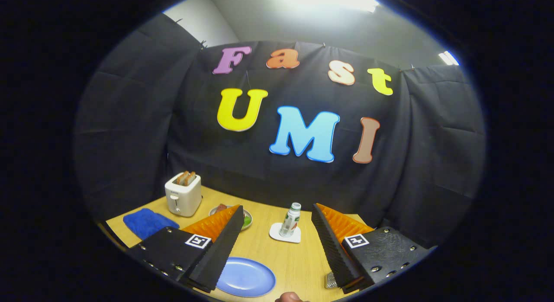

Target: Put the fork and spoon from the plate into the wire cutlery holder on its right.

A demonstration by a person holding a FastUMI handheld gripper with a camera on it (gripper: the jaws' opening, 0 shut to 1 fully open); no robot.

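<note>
Spread wide with nothing held, the gripper [277, 245] is raised above the table [298, 263]; a blue plate [246, 277] lies between its fingers, a bottle [291, 220] beyond them.

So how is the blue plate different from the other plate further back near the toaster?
The blue plate lies between the open fingers of the gripper, close in, and looks bare; the far plate sits beyond the fingers beside the toaster, partly hidden, holding food. The blue plate is plain blue; the far plate looks pale rimmed. Both lie flat on the wooden table.
</note>
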